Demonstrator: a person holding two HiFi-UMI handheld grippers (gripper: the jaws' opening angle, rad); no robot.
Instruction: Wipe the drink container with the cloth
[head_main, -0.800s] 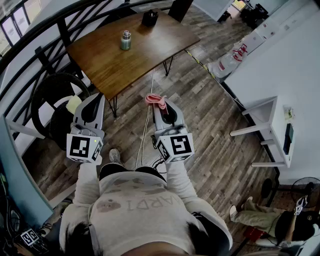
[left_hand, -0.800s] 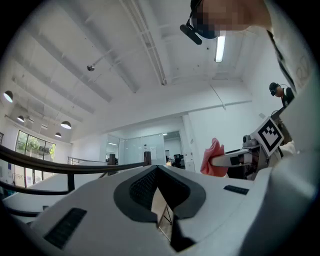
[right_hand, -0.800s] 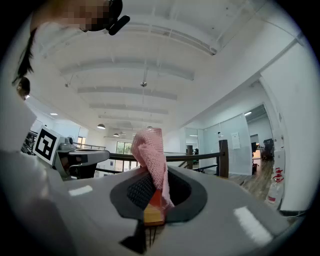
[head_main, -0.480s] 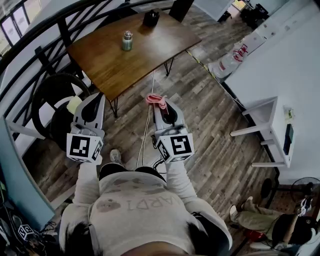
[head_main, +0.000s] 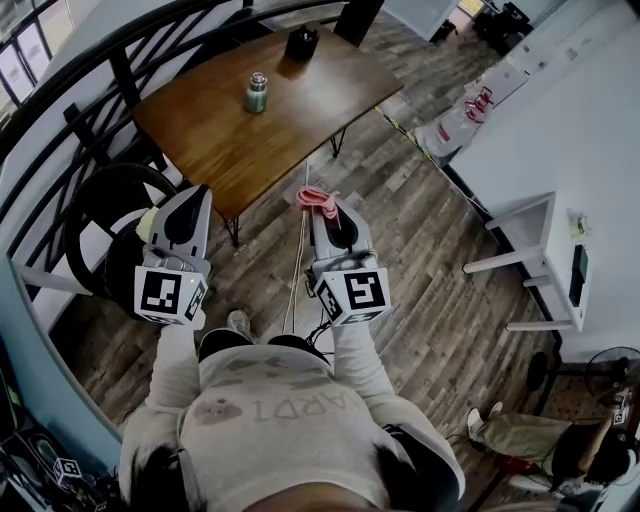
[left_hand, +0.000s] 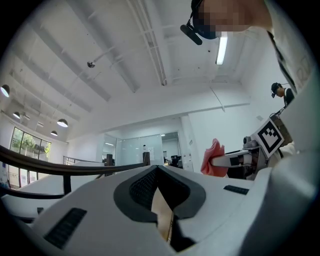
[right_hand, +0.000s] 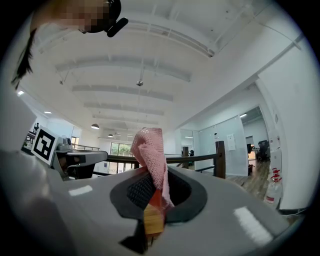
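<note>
A brown wooden table (head_main: 220, 140) filled the upper left of the head view. A small green drink bottle with a silver cap (head_main: 257, 93) stood upright near its far side, well apart from both grippers. The left gripper (head_main: 193, 193) had its jaws closed on nothing. The right gripper (head_main: 322, 206) was clamped on a crumpled pink mesh cloth (right_hand: 149, 147), whose lower end was lost between the jaws. A small dark object (head_main: 300, 42) at the table's far edge was too small to make out.

Upper centre of the head view: the drink container (head_main: 257, 92) stands on the worktop (head_main: 300, 110). Below it, the left gripper (head_main: 192, 200) lies left of the right gripper (head_main: 326, 214), with the cloth (head_main: 314, 197) between the latter's jaws.
</note>
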